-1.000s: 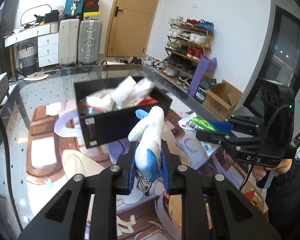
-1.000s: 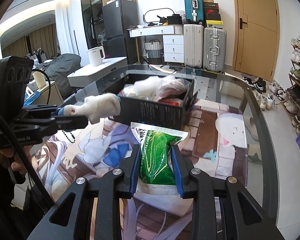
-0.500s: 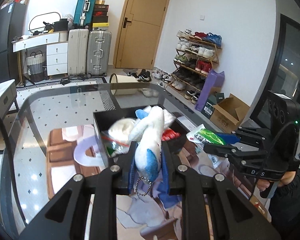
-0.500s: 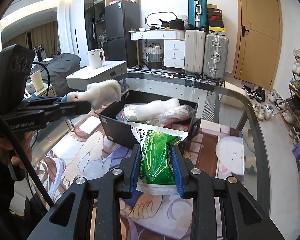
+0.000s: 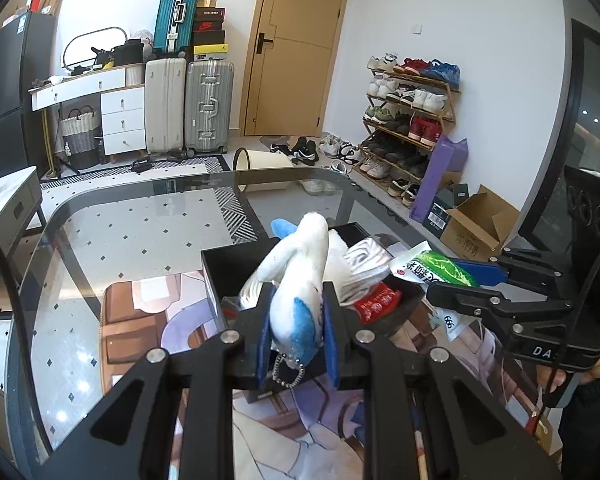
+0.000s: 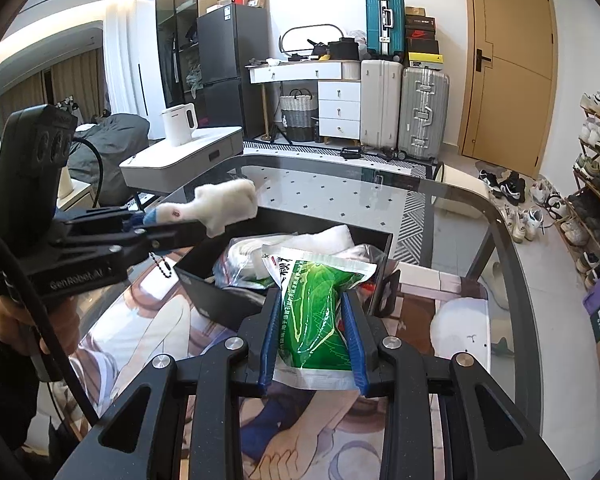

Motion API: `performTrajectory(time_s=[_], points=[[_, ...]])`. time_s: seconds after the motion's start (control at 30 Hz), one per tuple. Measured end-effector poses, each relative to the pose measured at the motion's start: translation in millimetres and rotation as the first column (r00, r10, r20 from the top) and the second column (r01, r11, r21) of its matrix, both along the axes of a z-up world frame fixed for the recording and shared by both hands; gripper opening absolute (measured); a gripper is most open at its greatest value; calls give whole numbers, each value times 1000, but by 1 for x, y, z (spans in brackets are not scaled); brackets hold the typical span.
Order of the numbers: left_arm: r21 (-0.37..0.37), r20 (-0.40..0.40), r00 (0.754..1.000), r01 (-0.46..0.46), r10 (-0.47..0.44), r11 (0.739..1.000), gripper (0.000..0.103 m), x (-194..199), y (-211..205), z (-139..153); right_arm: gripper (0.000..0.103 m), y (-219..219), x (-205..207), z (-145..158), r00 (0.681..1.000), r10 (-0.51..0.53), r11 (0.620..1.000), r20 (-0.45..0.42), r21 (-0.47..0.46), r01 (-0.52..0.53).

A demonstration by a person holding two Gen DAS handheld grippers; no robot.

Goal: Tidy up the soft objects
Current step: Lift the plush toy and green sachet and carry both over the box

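- The left gripper [image 5: 296,336] pinches a white and blue plush toy [image 5: 300,288], raised over the near edge of the black box [image 5: 236,276].
- The right gripper [image 6: 312,336] clamps a green packet [image 6: 316,308], raised just before the box.
- Inside the box lie white bundles [image 5: 360,260] and a red packet [image 5: 376,302].
- The box sits on a printed mat [image 6: 148,320] covering the glass table [image 5: 140,216].

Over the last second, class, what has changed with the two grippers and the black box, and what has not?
Both grippers rose and advanced over the black box, which now sits lower in both views. Unchanged: the left gripper grips the plush toy, the right gripper grips the green packet; nothing released.
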State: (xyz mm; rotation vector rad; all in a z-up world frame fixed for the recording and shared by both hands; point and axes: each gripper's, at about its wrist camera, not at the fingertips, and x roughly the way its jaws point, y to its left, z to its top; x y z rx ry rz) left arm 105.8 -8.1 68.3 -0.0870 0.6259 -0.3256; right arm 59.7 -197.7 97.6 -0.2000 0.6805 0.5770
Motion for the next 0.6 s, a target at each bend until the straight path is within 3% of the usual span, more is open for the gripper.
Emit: performTrajectory(time_s=[0.6], points=[[66, -50, 999, 5, -1, 998, 20, 38, -13, -25, 30, 17, 46, -11, 999, -42, 999, -25, 11, 42]])
